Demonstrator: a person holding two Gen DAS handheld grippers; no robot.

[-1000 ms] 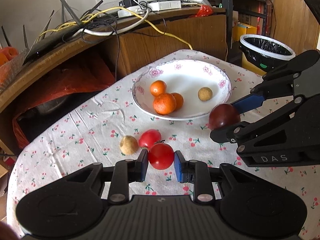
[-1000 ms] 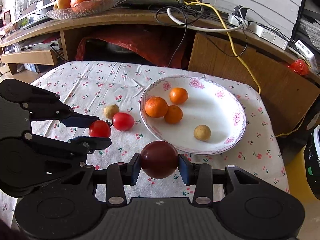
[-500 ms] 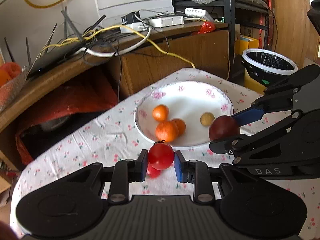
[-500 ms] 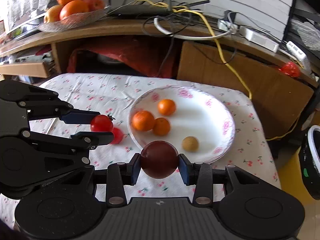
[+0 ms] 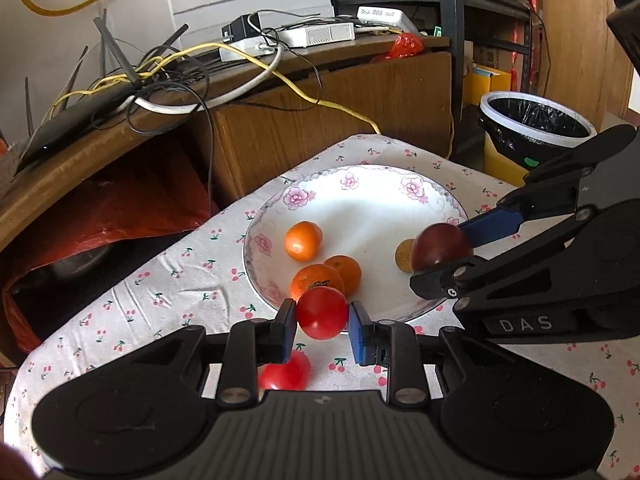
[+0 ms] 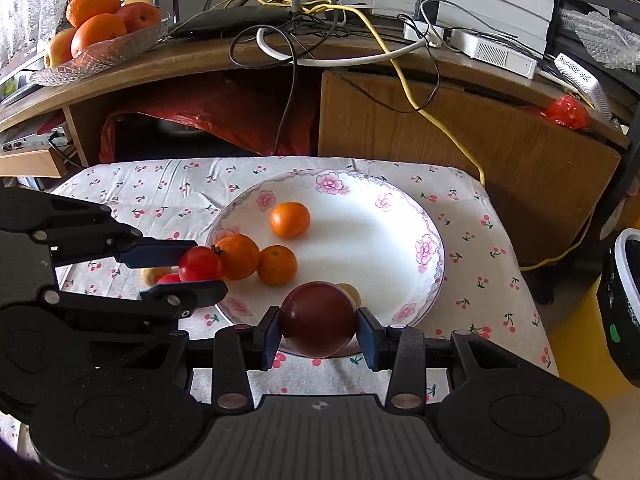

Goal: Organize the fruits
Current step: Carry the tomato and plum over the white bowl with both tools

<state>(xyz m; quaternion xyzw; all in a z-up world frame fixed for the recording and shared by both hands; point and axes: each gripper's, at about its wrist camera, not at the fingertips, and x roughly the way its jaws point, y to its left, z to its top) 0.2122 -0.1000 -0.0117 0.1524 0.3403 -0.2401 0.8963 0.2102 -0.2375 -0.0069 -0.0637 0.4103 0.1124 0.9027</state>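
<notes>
Now both claws have come forward to the white flowered plate [image 6: 434,248]: the left claw [image 5: 322,325] pinches a small red tomato [image 5: 322,313] at its 7 o'clock rim, and the right claw [image 6: 318,333] pinches a dark purple round fruit [image 6: 319,319] over its 5 o'clock edge, so release seems near.

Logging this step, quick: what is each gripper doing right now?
Left gripper: closed on a red tomato.
Right gripper: closed on a dark plum.
</notes>
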